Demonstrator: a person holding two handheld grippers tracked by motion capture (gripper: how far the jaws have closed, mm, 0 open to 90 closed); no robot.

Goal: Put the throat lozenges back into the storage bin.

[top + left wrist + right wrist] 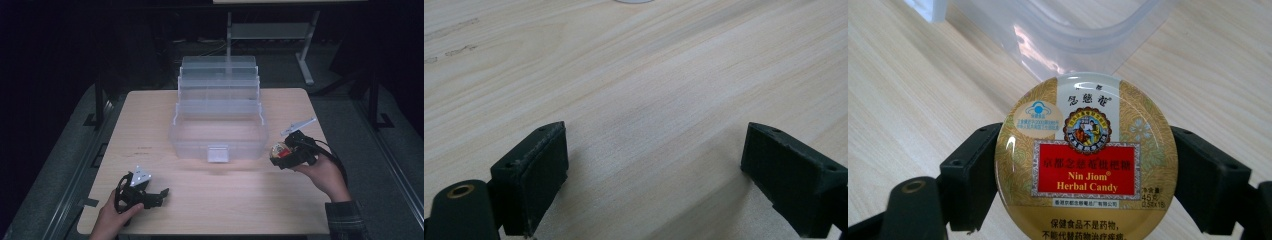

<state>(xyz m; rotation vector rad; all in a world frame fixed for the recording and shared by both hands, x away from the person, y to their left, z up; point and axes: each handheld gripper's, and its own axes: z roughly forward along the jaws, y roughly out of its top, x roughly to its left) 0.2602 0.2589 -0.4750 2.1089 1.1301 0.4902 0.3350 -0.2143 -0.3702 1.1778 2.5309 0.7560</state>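
Right tool (1087, 165) pinched the candy tin (1087, 160) by its rim; left tool (654, 175) spread, idle; advisable to keep tin level over the box (218, 131) before release.

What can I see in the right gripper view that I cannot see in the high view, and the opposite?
The right gripper view alone makes the candy tin readable: a gold lid with a red label saying Nin Jiom Herbal Candy, clamped at its sides between the right claw jaws.

The high view alone gives the whole clear tiered box, open at the table centre, and the left claw, low near the front edge.

Both share the tin, the right claw, the wooden table and the box's near rim.
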